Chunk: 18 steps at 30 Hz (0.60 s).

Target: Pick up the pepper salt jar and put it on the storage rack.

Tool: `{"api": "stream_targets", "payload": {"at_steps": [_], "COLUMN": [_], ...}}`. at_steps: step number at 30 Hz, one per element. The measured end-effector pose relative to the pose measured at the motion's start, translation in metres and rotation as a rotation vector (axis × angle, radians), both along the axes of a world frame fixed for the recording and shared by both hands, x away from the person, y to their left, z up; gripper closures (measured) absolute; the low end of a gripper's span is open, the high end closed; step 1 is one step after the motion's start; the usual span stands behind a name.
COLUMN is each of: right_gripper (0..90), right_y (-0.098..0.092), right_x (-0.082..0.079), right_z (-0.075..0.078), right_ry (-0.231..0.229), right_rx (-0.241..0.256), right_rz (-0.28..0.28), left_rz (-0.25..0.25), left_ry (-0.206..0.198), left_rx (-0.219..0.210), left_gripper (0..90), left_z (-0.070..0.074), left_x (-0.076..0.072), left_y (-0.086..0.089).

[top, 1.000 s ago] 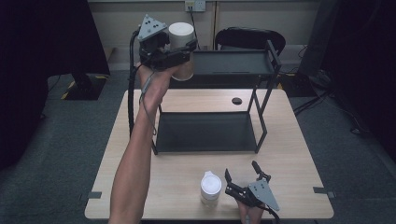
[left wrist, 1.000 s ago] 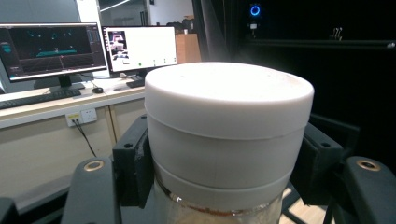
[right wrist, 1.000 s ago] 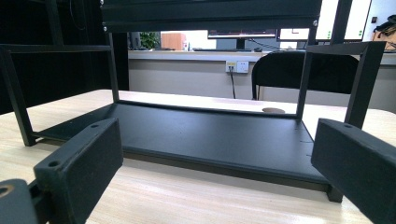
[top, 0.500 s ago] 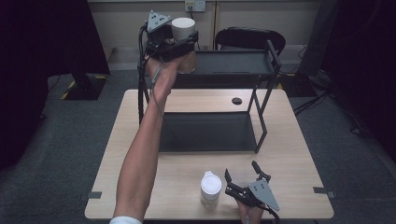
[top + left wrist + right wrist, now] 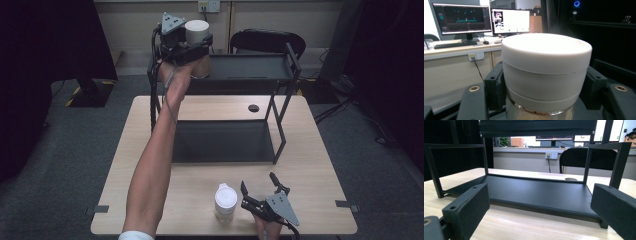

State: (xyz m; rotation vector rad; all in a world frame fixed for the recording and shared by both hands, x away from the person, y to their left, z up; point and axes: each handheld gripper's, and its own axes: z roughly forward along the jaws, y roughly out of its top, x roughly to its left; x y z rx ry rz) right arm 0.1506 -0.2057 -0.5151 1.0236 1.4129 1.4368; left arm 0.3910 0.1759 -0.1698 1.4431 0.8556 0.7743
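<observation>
White-lidded jar [image 5: 197, 37] sits in the upper middle of the high view, held upright in the left gripper [image 5: 186, 47] above the left end of the black shelf rack's [image 5: 280, 80] top tier. In the left gripper view the jar [image 5: 546, 72] takes up the centre of the frame, with the two black jaws pressed against its sides just under the lid; glass shows below the white cap. A second white-lidded jar [image 5: 225, 201] stands on the wooden table [image 5: 320, 165] at the lower middle of the high view, just left of the right gripper [image 5: 257, 192], which rests on the table with its jaws spread and nothing between them. In the right gripper view the rack's lower tray [image 5: 541, 195] lies ahead between those parted jaws
</observation>
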Motion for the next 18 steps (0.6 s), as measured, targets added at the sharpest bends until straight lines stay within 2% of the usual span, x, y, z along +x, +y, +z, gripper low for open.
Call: {"api": "stream_targets", "payload": {"at_steps": [4, 13, 15, 16, 18], "right_gripper": [1.3, 1.3, 1.3, 1.3, 1.3], "right_y": [-0.0001, 0.0000, 0.0000, 0.0000, 0.0000], "right_x": [0.0000, 0.0000, 0.0000, 0.0000, 0.0000], "right_z": [-0.0001, 0.0000, 0.0000, 0.0000, -0.0001], "right_ry": [-0.001, 0.000, 0.000, 0.000, -0.001], "right_rx": [0.000, 0.000, 0.000, 0.000, -0.001], "right_rz": [0.000, 0.000, 0.000, 0.000, 0.000], "left_rz": [-0.005, -0.003, -0.003, -0.001, -0.015], "left_ry": [-0.015, -0.015, -0.007, -0.007, -0.021], "left_rx": [-0.002, -0.005, 0.004, -0.004, -0.014], "left_gripper": [34.6, 33.8, 28.7, 24.6, 22.6], "left_z": [-0.0039, -0.0052, -0.0043, -0.0054, -0.0081], "left_x": [-0.0015, -0.0017, -0.0018, -0.0019, -0.0023], "left_y": [0.0016, 0.0016, 0.0021, 0.0026, 0.0058]}}
